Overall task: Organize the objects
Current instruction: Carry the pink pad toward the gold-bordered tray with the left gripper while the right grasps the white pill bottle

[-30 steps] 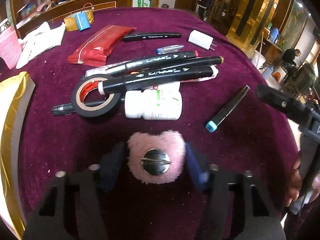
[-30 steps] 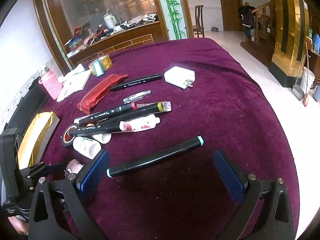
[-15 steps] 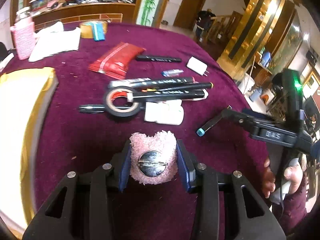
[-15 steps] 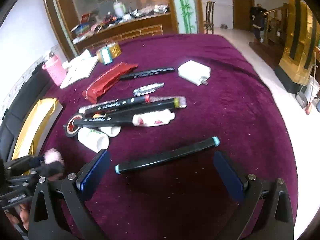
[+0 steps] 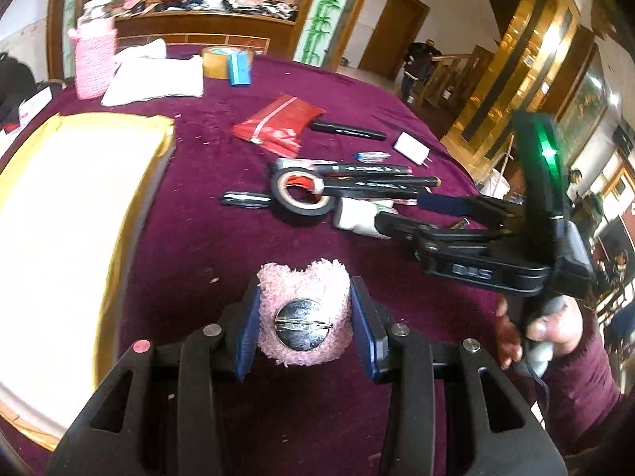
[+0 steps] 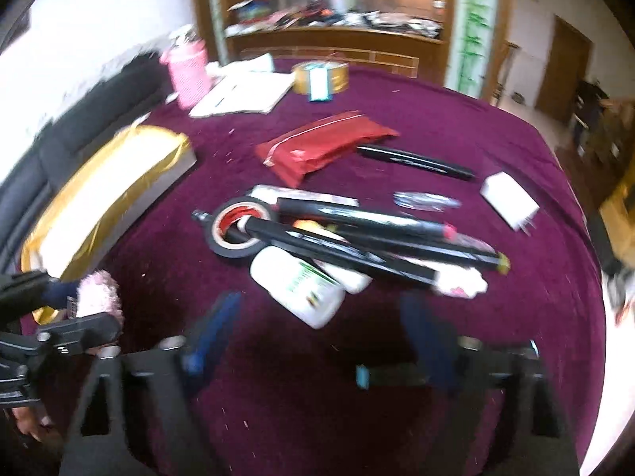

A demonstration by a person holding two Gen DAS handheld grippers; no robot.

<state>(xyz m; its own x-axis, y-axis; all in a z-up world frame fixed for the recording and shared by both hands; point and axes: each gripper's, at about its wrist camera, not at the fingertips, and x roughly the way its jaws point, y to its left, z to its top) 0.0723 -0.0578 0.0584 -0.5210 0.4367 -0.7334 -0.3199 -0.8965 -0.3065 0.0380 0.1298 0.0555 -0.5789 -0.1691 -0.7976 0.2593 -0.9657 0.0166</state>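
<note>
My left gripper [image 5: 304, 325] is shut on a pink fluffy brooch [image 5: 304, 319] with a round metal pin back, held above the purple cloth. It also shows at the left of the right wrist view [image 6: 97, 297]. My right gripper [image 6: 317, 329] is open over the pile: a white bottle [image 6: 299, 283], black markers [image 6: 357, 246], and a black tape roll [image 6: 236, 234]. A teal-capped marker [image 6: 391, 375] lies behind the right finger. The right gripper shows in the left wrist view [image 5: 401, 214], reaching toward the bottle [image 5: 357, 218].
A gold-edged white box [image 5: 59, 218] lies left. A red pouch [image 5: 278, 123], white charger [image 5: 410, 146], small clear pen [image 5: 371, 155], pink holder [image 5: 93, 61], gold tape roll [image 5: 218, 61] and white cloth [image 5: 154, 79] lie farther back. The table edge drops at right.
My left gripper closed on the pink brooch and lifted it back. My right gripper swung left from the teal-capped marker to over the white bottle and markers.
</note>
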